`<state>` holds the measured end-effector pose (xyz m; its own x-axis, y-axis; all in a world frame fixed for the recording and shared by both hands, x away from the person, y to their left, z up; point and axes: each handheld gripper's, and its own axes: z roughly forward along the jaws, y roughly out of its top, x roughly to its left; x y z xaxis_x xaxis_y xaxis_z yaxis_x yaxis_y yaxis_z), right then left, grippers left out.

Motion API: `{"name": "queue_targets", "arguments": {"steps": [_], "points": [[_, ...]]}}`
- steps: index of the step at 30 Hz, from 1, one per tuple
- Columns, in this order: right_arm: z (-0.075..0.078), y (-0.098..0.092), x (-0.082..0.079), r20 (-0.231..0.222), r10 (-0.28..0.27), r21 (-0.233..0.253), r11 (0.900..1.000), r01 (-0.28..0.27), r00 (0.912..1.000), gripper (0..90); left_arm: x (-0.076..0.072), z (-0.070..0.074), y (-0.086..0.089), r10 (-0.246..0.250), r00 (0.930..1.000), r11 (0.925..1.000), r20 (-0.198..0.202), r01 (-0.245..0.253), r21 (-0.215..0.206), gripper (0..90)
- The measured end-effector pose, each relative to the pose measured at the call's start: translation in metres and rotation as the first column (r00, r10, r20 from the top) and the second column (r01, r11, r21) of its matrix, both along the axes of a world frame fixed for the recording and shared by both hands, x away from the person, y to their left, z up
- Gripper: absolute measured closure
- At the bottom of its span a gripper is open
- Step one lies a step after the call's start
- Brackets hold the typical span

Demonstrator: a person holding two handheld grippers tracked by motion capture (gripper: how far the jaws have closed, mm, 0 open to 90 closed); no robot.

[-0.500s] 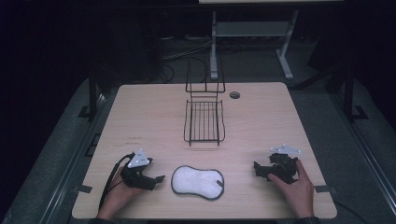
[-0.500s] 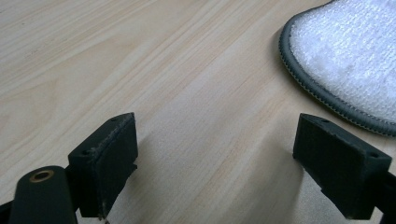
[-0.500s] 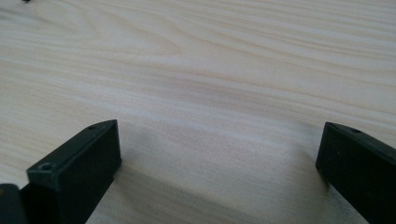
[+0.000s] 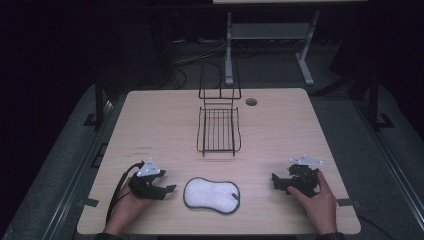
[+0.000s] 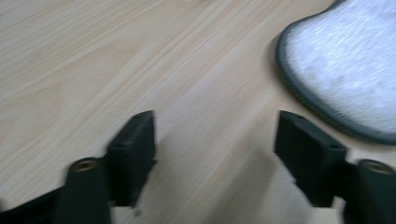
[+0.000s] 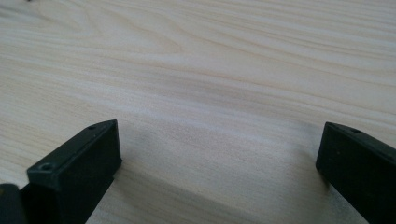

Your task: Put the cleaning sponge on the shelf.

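Your left gripper (image 4: 167, 189) rests on the table (image 4: 165, 125) just left of the pad (image 4: 211, 194), jaws spread wide and empty; your right gripper (image 4: 276, 182) sits well apart at the near right, likewise wide open on bare wood. The pad lies flat near the front edge, centred — a white, fuzzy, bean-shaped cloth with a dark stitched border (image 5: 299, 88). Judged light, soft and floppy, it'll sag when lifted — pinch the bound rim at its left end.

Dark lab, bare test table (image 4: 150, 120), floor cables (image 4: 195, 55)
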<state>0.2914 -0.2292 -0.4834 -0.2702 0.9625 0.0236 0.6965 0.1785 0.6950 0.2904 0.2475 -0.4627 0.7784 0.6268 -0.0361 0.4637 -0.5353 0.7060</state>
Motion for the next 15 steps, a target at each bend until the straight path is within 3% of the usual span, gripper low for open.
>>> {"name": "queue_targets", "arguments": {"steps": [9,15], "points": [[0.0,0.0,0.0,0.0,0.004,0.0,1.0,-0.004,1.0,0.0,-0.003,0.018,-0.011,-0.077,0.9962,0.994,-0.042,0.073,-0.082,89.4],[0.0,0.0,0.0,-0.001,0.006,0.0,1.0,-0.006,1.0,0.0,-0.005,0.024,-0.022,-0.113,0.9922,0.9861,-0.052,0.106,-0.128,89.6]]}}
